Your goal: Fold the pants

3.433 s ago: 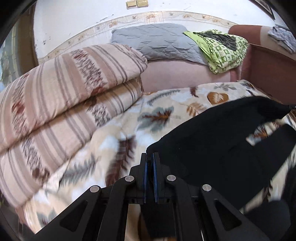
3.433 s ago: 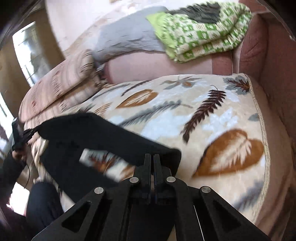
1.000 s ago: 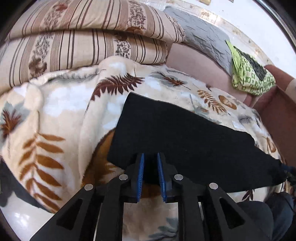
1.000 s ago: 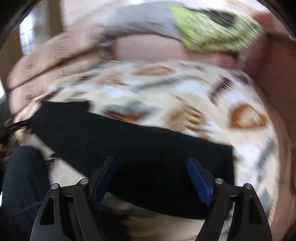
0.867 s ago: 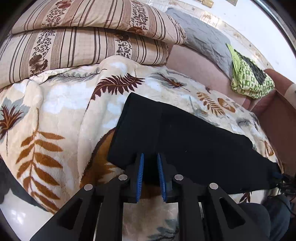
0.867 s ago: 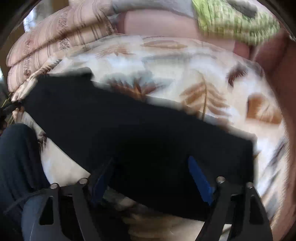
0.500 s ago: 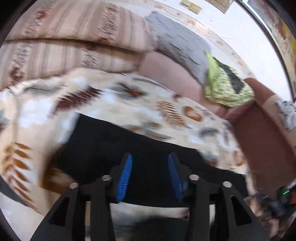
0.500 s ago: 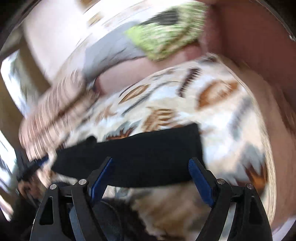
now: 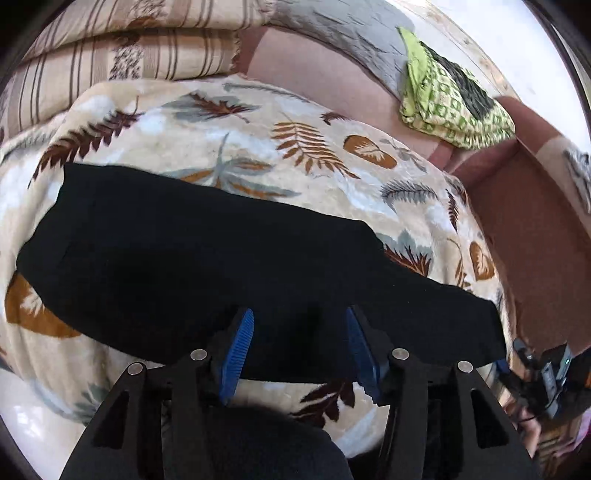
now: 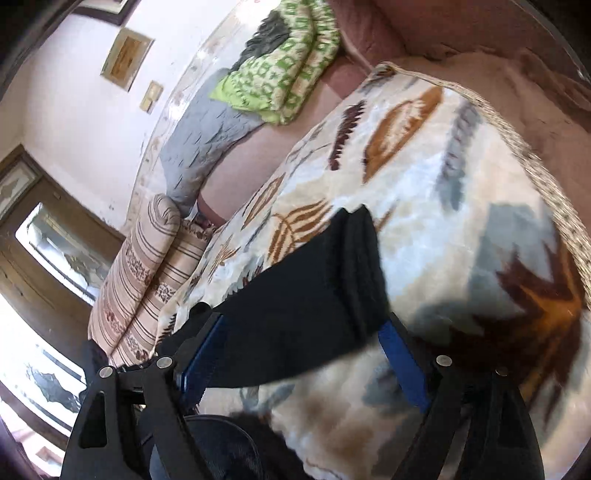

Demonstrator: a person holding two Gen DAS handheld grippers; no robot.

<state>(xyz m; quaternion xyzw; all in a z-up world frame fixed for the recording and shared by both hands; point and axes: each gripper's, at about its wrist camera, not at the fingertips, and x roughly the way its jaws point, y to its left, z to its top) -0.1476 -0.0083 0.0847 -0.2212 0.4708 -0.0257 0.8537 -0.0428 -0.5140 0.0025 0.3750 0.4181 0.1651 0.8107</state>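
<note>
The black pants [image 9: 207, 251] lie flat as a long band across the leaf-print blanket [image 9: 258, 129], folded lengthwise. My left gripper [image 9: 297, 345] is open and empty, hovering over the near edge of the pants around their middle. In the right wrist view the pants' right end [image 10: 306, 314] lies on the blanket [image 10: 461, 206]. My right gripper [image 10: 301, 360] is open and empty, with its blue pads [image 10: 400, 356] on either side of that end, just above it. The right gripper also shows at the far right of the left wrist view [image 9: 546, 373].
Striped folded bedding [image 9: 122, 59] lies at the back left. A grey pillow [image 9: 347, 33] and a green patterned cloth [image 9: 450, 99] sit on the pink sofa back. The sofa arm [image 9: 532, 229] rises at the right. My dark trouser leg [image 9: 266, 443] is below the gripper.
Both grippers let go of the pants, which now lie flat on the blanket. The left gripper opened wide and shifted right toward the pants' middle. The right gripper swung toward the right end.
</note>
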